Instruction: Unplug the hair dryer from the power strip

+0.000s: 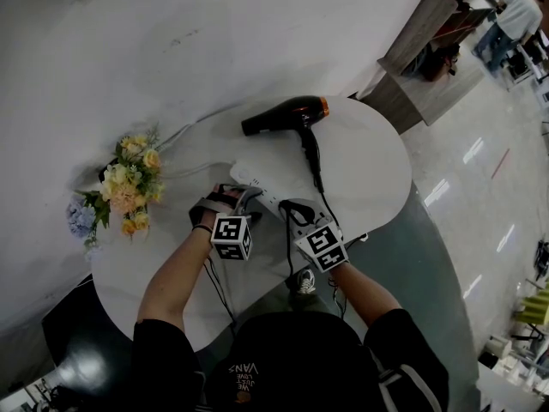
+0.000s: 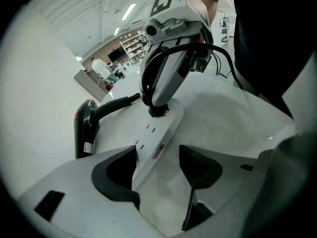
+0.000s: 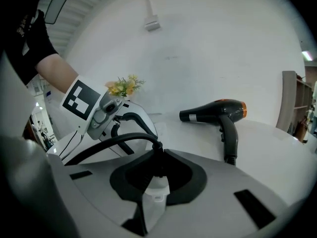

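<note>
I count one hair dryer (image 1: 287, 114), one power strip (image 2: 154, 133) and one plug (image 2: 158, 109), with one bunch of flowers (image 1: 127, 183), all on a single round worktop (image 1: 369, 170). I am working with two grippers, the left gripper (image 2: 158, 165) and the right gripper (image 3: 157, 175). Farther off I see one wooden cabinet (image 1: 416, 54) and one person (image 1: 521, 14).

A flower bouquet (image 1: 127, 183), perhaps artificial, lies on the round white table (image 1: 371, 163).

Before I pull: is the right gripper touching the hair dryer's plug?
Touching. The right gripper view shows the right gripper closed on the black plug, no gap on either side, above the white power strip.
</note>
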A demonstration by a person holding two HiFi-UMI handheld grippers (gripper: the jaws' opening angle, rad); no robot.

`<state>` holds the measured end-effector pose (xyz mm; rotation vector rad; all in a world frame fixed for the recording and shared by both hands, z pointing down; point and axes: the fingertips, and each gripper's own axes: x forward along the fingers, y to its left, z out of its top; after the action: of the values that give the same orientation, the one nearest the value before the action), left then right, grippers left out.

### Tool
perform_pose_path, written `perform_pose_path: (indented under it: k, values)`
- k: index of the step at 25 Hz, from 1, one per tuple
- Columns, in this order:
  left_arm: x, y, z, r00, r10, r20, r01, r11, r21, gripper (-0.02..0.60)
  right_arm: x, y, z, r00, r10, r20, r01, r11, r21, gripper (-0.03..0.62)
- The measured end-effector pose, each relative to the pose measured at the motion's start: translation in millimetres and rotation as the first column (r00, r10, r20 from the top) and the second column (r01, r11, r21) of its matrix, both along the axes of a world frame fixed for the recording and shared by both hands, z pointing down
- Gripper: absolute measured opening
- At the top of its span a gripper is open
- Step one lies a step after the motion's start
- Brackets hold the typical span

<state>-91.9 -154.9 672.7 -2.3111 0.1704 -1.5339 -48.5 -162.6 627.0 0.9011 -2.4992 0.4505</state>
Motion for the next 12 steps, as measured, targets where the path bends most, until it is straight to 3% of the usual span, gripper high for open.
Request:
perform_pose_path:
  k: [8,12]
  values:
    - [0.3,-0.5,0.9,1.000,0.001,0.001,-0.001,1.000,0.009,0.282,-4.3,4.4,-2.7,0.983,-0.069,-0.172,0.092,0.987,0.131,0.069]
    - [-0.2,-2.5,-0.5,1.000,0.002,0.003,-0.002,1.000,0.021,0.281,-0.9,2.0,-0.5,0.998,-0.017,-0.058,0.019,0.999,0.039,0.069]
